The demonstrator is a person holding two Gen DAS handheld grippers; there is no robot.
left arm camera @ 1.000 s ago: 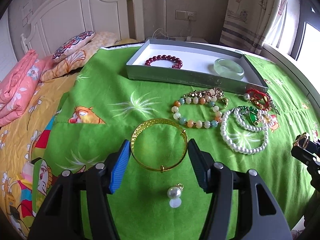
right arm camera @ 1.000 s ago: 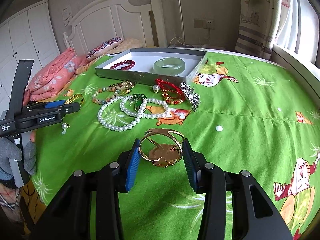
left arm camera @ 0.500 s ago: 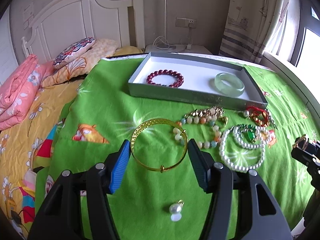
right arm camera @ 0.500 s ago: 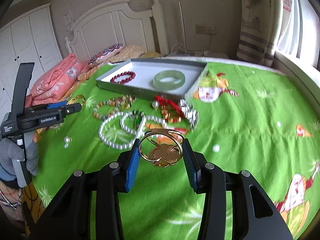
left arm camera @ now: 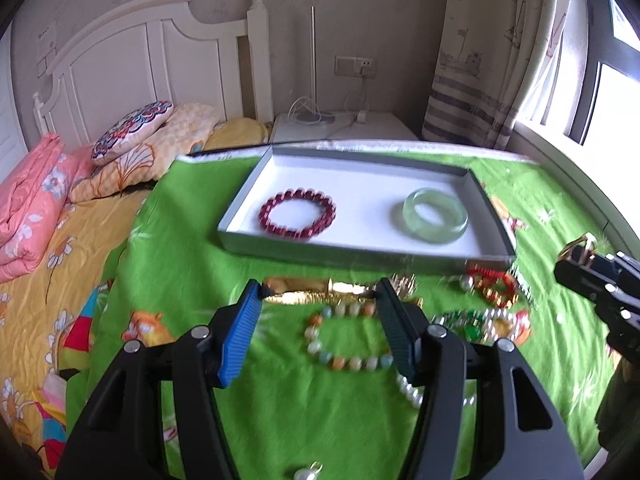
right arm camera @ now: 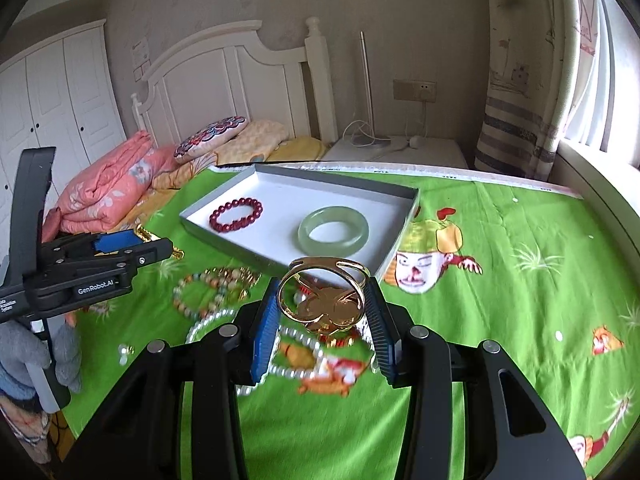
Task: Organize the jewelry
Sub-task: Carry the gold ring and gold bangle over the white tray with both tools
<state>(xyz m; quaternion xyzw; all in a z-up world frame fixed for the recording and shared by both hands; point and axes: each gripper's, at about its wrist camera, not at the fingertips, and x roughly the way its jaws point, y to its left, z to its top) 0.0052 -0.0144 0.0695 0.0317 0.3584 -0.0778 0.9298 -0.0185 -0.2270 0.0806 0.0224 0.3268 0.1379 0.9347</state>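
Note:
My left gripper (left arm camera: 318, 300) is shut on a thin gold bangle (left arm camera: 316, 295), held edge-on above the green cloth, short of the grey tray (left arm camera: 240, 242). My right gripper (right arm camera: 322, 300) is shut on a gold cuff with a leaf ornament (right arm camera: 324, 300), held above the loose jewelry near the tray's (right arm camera: 394, 240) front corner. In the tray lie a red bead bracelet (left arm camera: 298, 214) and a pale green jade bangle (left arm camera: 435, 216). Both also show in the right wrist view, the bracelet (right arm camera: 236, 214) and the bangle (right arm camera: 333, 234).
On the green cloth (right arm camera: 500, 280) lie a pastel bead bracelet (left arm camera: 344, 340), pearl strands (right arm camera: 224, 320), a red and gold piece (left arm camera: 492, 282), a green pendant (left arm camera: 472, 326) and a pearl earring (left arm camera: 306, 473). Pillows (left arm camera: 132, 132) and a pink quilt (left arm camera: 24, 208) lie left.
Both grippers have risen and moved forward toward the tray with their bangles. The gold bangle in my left gripper now shows edge-on instead of as a ring.

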